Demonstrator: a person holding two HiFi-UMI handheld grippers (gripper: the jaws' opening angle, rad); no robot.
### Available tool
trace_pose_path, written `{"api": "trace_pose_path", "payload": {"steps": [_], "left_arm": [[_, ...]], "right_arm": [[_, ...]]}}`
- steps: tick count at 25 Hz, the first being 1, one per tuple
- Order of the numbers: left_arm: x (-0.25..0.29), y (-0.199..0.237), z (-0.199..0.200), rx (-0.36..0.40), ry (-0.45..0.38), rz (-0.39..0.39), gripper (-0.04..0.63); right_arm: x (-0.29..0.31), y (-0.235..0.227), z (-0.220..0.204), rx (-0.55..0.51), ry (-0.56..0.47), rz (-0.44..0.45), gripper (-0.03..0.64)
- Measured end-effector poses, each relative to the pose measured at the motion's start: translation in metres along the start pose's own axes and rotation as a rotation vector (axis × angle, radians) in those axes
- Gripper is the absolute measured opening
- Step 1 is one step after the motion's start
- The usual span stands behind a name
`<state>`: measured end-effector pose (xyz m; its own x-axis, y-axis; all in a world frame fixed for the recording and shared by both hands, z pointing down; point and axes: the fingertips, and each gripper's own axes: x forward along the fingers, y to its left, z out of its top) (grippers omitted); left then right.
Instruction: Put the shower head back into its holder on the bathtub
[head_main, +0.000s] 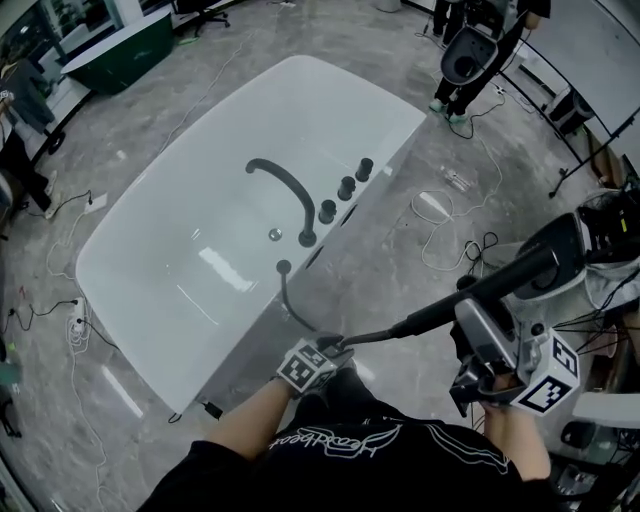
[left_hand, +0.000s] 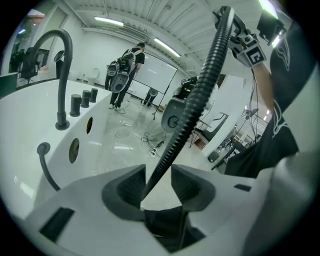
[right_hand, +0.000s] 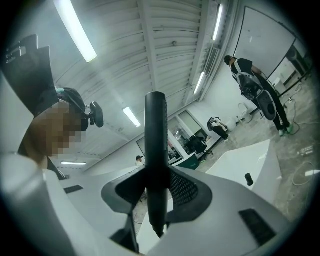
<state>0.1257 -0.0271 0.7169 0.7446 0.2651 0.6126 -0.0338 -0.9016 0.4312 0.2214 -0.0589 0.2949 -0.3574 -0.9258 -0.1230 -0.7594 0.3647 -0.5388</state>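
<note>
shower head (head_main: 512, 274) outside bathtub (head_main: 190, 235)

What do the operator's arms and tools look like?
The left tool and right tool have pale grey moulded bodies with dark ribbed pads. Each carries a marker cube, white with black squares: left, right. The person wears a black short-sleeved top with white script lettering.
</note>
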Motion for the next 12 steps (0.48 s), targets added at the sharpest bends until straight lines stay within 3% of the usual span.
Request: {"api": "trace_pose_path", "payload": {"steps": [2, 7, 12], "left_arm": [[0.003, -0.001, 0.0, 0.021, 0.009, 0.015, 0.092], [-0.003, -0.001, -0.009, 0.049, 0.038, 0.03, 0.067], [-0.018, 0.007, -0.024, 0.016, 0.062, 0.052, 0.063]], "right_arm": [[-0.002, 0.0, 0.003, -0.017, 0.003, -0.009, 0.138], [-0.008, -0.012, 0.007, -0.047, 0.005, -0.051, 0.138], [-0.01, -0.04, 0.004, -0.12, 0.037, -0.15, 0.137]]}}
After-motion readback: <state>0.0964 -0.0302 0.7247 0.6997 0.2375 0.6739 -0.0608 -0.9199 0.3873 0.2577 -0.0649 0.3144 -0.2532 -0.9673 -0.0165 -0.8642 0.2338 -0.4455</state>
